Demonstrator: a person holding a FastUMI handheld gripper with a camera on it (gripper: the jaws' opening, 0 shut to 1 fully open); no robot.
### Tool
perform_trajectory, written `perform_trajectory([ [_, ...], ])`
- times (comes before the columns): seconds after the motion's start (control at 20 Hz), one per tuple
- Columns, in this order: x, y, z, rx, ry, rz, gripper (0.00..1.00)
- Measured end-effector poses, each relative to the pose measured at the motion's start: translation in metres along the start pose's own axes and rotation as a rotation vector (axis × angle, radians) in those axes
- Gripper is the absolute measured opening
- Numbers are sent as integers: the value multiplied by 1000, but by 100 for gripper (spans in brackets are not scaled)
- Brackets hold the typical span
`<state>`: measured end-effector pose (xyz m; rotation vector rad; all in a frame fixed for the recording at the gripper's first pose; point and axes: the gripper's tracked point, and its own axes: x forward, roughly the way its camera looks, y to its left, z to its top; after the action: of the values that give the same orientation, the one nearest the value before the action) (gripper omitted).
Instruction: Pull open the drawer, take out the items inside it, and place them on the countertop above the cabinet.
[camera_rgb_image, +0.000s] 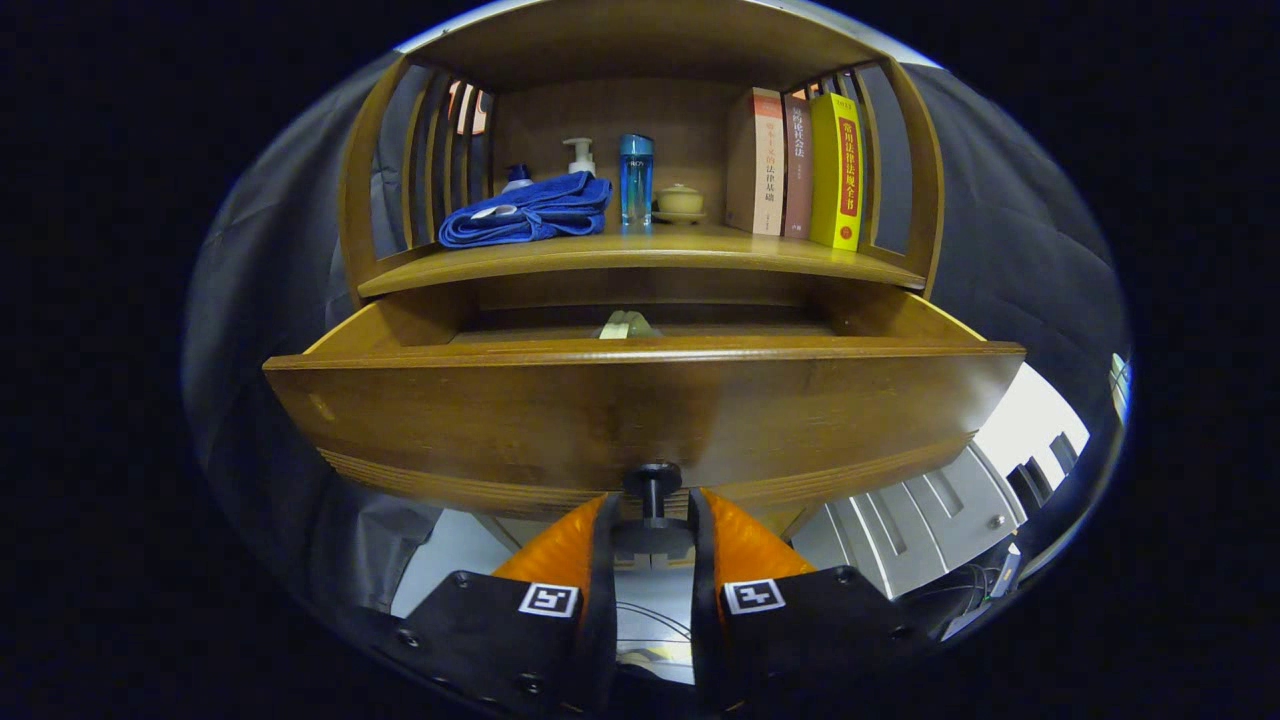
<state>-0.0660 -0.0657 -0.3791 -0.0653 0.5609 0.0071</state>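
Ahead of you stands one wooden cabinet (640, 60) with slatted sides and one open shelf, the countertop (640, 255), running across its middle. Below that shelf, one wooden drawer (640, 410) is pulled out toward you; its wide front panel is the largest thing close to the fingers. Inside the drawer, near its back, one pale item (626, 325) peeks over the front edge; too little of it shows to name it.

On the countertop, three books (800, 170) stand upright at the right end: one tan, one brown, one yellow, touching side by side. At the left end lies one folded blue towel (530, 212). Behind the towel stand one white pump bottle (579, 155) and one smaller blue-capped bottle (517, 178), partly hidden. Between the towel and the books stands one tall clear blue bottle (635, 180), and just beside it one small yellowish lidded cup on a saucer (680, 202).

One dark round knob (652, 492) juts from the lower middle of the drawer front. Your gripper (650, 540) has its two fingers drawn close together, one on each side of the knob's head, pinching it.
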Motion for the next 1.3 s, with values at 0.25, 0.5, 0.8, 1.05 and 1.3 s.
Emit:
perform_trajectory([
  [0.25, -13, 0, -9, 3, 26, 6, 40],
  [0.5, -32, -1, -22, 7, 50, 0, 40],
  [0.8, -47, -3, -27, -25, 37, -7, 40],
  [1.05, -46, -5, -25, -2, 20, -22, 48],
  [1.3, -60, 2, 7, 8, -33, -37, 59],
])
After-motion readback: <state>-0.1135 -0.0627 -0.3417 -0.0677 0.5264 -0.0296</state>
